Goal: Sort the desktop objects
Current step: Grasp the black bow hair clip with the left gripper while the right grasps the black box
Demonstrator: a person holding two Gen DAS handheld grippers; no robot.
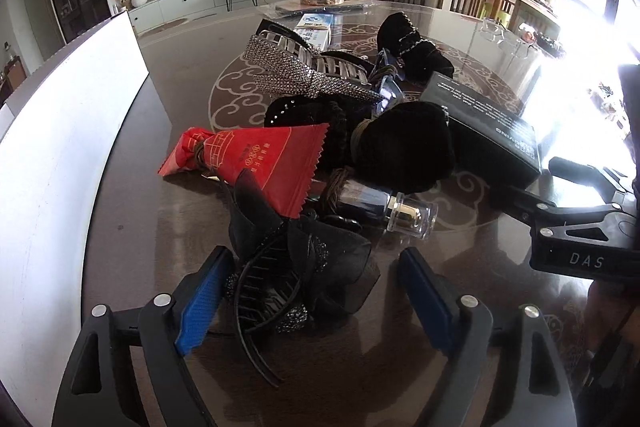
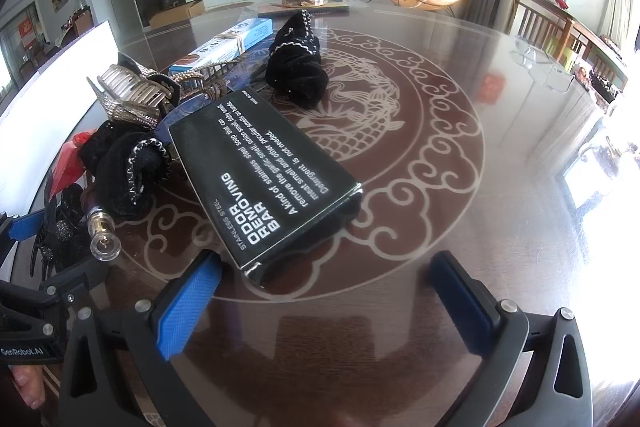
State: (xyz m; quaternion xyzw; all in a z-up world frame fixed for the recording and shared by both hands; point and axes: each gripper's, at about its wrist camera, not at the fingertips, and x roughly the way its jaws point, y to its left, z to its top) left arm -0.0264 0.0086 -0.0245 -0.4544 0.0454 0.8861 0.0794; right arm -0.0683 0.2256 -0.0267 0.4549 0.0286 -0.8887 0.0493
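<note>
The left gripper (image 1: 312,291) is spread around a black gauze hair claw (image 1: 288,267); the left pad seems to touch it, though glare leaves this unsure. The claw's comb is seen running from near left to far right. A white bin wall (image 1: 60,155) crowds the left; clutter lies close ahead. The right gripper (image 2: 324,303) is spread and empty just short of the black box (image 2: 260,179), whose long axis is angled away leftward. Open glass tabletop (image 2: 500,187) is seen to its right, a living room beyond.
</note>
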